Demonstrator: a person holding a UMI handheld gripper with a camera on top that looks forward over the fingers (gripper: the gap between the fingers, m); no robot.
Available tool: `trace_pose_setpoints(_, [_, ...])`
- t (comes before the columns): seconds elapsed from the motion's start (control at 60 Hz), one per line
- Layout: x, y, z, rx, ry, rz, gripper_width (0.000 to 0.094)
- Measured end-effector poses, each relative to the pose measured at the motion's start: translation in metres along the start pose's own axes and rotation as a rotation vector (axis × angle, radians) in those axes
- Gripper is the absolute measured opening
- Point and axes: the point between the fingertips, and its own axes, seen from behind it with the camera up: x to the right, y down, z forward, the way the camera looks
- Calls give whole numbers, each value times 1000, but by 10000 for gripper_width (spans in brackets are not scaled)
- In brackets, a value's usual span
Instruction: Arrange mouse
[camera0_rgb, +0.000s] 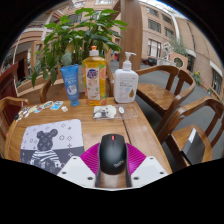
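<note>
At lower centre, the claw (112, 172) gripped the black plastic computer mouse (112, 153) between its pads, held low over the wooden bench (100, 132), apparently for placement near the mouse-print mat (52, 144).

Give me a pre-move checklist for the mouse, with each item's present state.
1. Mouse in view: ok, it lies on the wooden table.
2. Mouse centred in the gripper: ok, it sits between the two fingers.
3. Fingers pressing on the mouse: cannot tell; the pink pads flank it closely, but any contact is hidden.
4. Mat with the cartoon print free to receive it: ok, nothing lies on it.
5. Path toward the mat: ok, only bare table lies between it and the mouse.
6. Bottles out of the way: ok, they stand well beyond the fingers, by the plant.
</note>
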Motion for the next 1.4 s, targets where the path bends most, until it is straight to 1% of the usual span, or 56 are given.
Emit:
trace_pose_setpoints(0.083, [8, -28, -18, 61, 34, -7, 343])
trace_pose_setpoints(0.183, [7, -93, -56, 190, 41, 16, 343])
trace_pose_setpoints(0.267, [-12, -142, -95, 301, 15, 17, 343])
trace_pose_setpoints(0.317, [-32, -163, -109, 341, -10, 9, 342])
trace_pose_setpoints(0.35, [-48, -169, -115, 353, -37, -2, 341])
trace_pose_setpoints(0.417, [-84, -163, -113, 334, -90, -26, 340])
trace_pose_setpoints(0.483, [-117, -134, -101, 290, -127, -52, 340])
trace_pose_setpoints(0.533, [-136, -113, -86, 230, -141, -77, 340])
trace_pose_setpoints(0.633, [-170, -53, -57, 99, -180, -98, 340])
trace_pose_setpoints(0.75, [-188, -11, -35, 28, -173, -123, 346])
trace_pose_setpoints(0.833, [-195, 5, -30, -13, -181, -112, 396])
trace_pose_setpoints(0.9, [-201, 18, -28, -62, -193, -91, 430])
trace_pose_setpoints(0.967, [-199, 17, -30, -59, -179, -96, 470])
trace_pose_setpoints(1.0, [-198, 15, -33, -59, -173, -99, 515])
trace_pose_setpoints(1.033, [-198, 13, -39, -50, -166, -99, 615])
trace_pose_setpoints(1.1, [-198, 6, -55, -28, -162, -107, 859])
trace_pose_setpoints(1.117, [-197, 3, -60, -25, -162, -109, 869])
trace_pose_setpoints(1.15, [-195, -1, -72, -12, -153, -110, 834])
trace_pose_setpoints(1.2, [-193, -7, -92, 4, -140, -107, 857])
trace_pose_setpoints(1.4, [-184, -20, -187, 82, -122, -90, 854])
